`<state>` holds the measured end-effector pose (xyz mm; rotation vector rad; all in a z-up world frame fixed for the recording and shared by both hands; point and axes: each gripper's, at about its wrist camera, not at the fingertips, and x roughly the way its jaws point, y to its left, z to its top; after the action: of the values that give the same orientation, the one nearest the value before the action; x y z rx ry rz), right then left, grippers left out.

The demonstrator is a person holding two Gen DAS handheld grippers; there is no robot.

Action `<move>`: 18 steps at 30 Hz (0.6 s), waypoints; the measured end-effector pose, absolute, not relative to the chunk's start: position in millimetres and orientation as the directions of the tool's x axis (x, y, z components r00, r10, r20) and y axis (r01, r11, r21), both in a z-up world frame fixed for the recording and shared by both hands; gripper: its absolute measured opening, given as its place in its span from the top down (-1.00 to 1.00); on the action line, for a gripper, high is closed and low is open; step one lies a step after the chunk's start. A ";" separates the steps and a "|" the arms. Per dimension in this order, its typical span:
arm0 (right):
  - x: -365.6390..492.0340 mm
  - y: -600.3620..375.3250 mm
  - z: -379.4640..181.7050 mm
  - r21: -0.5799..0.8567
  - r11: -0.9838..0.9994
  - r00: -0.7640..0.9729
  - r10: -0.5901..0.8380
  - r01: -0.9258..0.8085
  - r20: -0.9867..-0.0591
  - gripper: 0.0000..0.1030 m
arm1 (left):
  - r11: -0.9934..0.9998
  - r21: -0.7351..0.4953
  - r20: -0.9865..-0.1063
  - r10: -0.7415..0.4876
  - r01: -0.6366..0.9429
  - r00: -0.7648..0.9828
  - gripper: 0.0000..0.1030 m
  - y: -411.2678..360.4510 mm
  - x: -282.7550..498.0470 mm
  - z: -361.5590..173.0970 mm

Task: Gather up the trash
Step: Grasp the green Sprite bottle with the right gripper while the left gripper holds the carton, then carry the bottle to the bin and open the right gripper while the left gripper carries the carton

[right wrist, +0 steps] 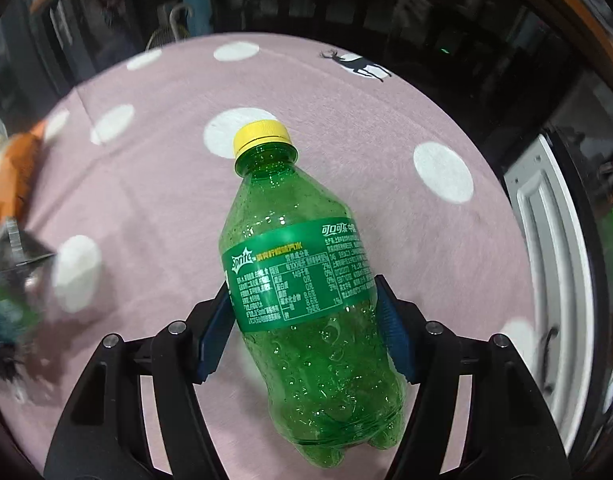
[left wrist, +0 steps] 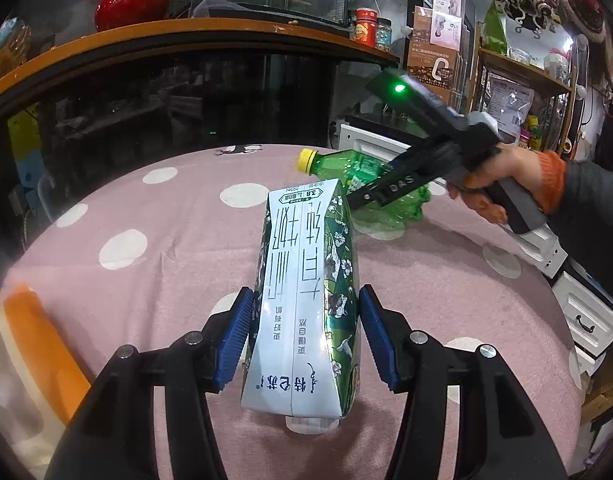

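Observation:
A white and green milk carton (left wrist: 302,240) stands out from my left gripper (left wrist: 306,292), whose blue pads press on its two sides above the pink dotted tablecloth (left wrist: 146,280). Behind it lies a green Sprite bottle (left wrist: 342,168) with a yellow cap. A person's hand (left wrist: 502,184) holds my right gripper (left wrist: 362,196) down over the bottle. In the right wrist view the bottle (right wrist: 302,280) sits between the jaws of my right gripper (right wrist: 302,282), cap pointing away. Both blue pads (right wrist: 394,332) touch the bottle at its label.
An orange and white object (left wrist: 34,340) lies at the table's left edge. White drawer units (left wrist: 586,312) stand to the right of the table. A dark cabinet with an orange top (left wrist: 186,40), carrying a red vase (left wrist: 130,0), runs along the back.

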<state>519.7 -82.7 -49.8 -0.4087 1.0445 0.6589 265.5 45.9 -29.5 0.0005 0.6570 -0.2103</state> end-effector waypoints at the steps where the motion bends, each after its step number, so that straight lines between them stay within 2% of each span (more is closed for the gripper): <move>1: 509.3 -84.1 -48.9 0.004 0.736 0.337 0.316 -0.677 -0.887 -0.29 | 0.977 -0.076 -0.610 -0.204 0.199 0.766 -0.04 45.1 265.4 -29.6; 18: 336.2 -134.7 -18.1 0.040 0.792 0.458 0.393 -0.609 -0.797 -0.29 | 0.966 -0.031 -0.602 -0.222 0.256 0.767 -0.04 8.1 203.2 -8.8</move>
<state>336.2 -134.7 -18.1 -0.2671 0.9024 0.6259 203.2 8.1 -8.8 0.0544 0.6468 -0.2599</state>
